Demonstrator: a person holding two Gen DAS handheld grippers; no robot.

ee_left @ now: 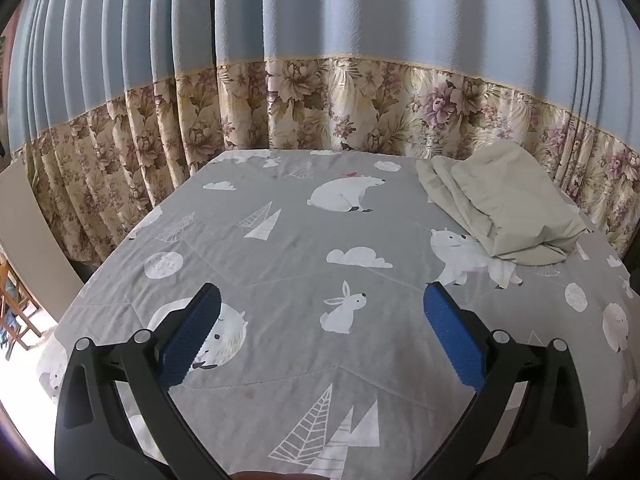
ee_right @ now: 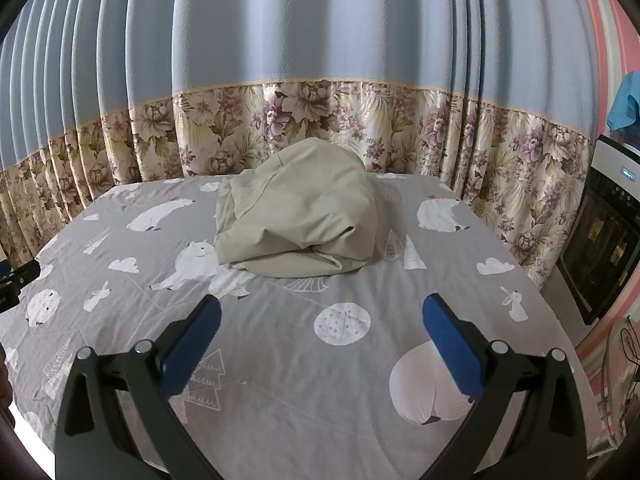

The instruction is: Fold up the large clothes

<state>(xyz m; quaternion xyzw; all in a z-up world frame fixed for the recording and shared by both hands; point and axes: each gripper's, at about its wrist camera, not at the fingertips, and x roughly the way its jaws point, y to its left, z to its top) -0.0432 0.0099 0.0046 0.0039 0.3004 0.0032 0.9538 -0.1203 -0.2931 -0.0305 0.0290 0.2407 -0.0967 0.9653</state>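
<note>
A pale beige garment [ee_right: 298,216] lies folded in a thick bundle on the grey animal-print sheet [ee_right: 280,360], toward the far side of the table. In the left wrist view the same garment [ee_left: 504,204] sits at the far right. My right gripper [ee_right: 322,310] hangs open above the sheet, short of the bundle, with nothing between its blue pads. My left gripper [ee_left: 322,300] is open too, over bare sheet [ee_left: 304,248] well to the left of the garment. The tip of the left gripper [ee_right: 20,276] shows at the right wrist view's left edge.
Blue curtains with a floral lower band [ee_right: 320,120] hang right behind the table. A white appliance with a dark front [ee_right: 604,236] stands at the right, with cables [ee_right: 624,360] below it. A wooden chair [ee_left: 16,304] and a pale board [ee_left: 36,232] are at the left.
</note>
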